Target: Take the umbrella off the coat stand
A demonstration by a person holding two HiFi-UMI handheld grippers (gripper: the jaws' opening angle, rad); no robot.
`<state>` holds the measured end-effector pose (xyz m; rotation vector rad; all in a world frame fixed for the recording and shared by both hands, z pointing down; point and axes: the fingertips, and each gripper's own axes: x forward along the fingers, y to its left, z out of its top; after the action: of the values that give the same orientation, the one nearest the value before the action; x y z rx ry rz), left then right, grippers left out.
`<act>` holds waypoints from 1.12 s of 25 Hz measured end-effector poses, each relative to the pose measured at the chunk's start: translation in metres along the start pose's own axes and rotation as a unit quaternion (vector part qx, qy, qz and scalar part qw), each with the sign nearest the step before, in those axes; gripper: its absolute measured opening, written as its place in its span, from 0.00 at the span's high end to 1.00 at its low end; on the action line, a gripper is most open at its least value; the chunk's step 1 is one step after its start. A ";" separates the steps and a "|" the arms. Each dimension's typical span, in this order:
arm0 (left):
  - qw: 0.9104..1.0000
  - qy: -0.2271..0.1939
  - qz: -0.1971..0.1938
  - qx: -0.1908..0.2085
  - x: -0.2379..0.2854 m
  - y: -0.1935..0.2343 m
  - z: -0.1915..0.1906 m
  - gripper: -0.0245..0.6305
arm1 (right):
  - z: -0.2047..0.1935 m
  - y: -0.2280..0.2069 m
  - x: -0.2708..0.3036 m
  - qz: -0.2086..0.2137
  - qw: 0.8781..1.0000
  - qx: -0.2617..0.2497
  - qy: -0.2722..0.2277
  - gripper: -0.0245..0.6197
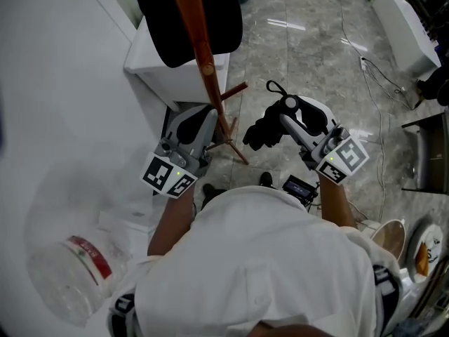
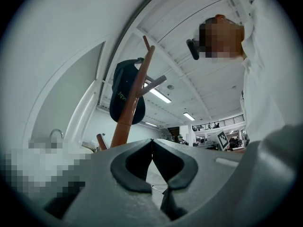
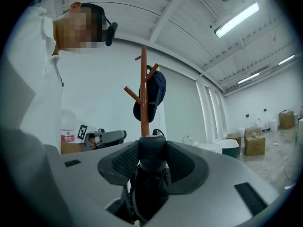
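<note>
**Umbrella is off the stand: carry it clear without a snag**

The black folded umbrella [image 1: 266, 132] sits in my right claw [image 3: 152, 151]. Its rounded end is clamped between the two ribbed pads, and the fabric bundle hangs under them. In the head view it is beside the red-brown wooden coat stand [image 1: 202, 48], near the lower pegs but apart from them, so I judge the lifting is done and only the carrying away remains.

To do this well, I should hold the grip firm, because the rounded end can slip out if the pads loosen. The thin black strap loop [image 1: 275, 86] stands free above the umbrella. I should draw the umbrella away from the pegs, not past them, so that the loop catches nothing. The dark navy cap [image 3: 156, 86] hangs high on the stand, and a bump against the pole could shake it down.

My left claw [image 2: 152, 160] is clenched on nothing, low beside the stand. It could steady the pole if needed, but it must open first.
</note>
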<state>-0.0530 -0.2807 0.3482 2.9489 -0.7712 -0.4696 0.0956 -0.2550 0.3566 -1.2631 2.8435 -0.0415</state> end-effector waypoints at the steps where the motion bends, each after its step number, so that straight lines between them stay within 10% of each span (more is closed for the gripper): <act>1: 1.000 0.006 -0.009 0.004 0.004 -0.004 -0.005 0.94 | -0.005 -0.003 -0.001 -0.004 1.000 0.004 0.005 0.68; 28: 0.992 0.121 -0.036 -0.024 0.028 0.001 -0.124 0.94 | -0.108 -0.044 -0.029 -0.077 0.995 0.019 0.066 0.68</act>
<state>0.0075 -0.2975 0.4585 2.9221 -0.6197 -0.1280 0.1434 -0.2614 0.4664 -1.5235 2.8294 -0.1897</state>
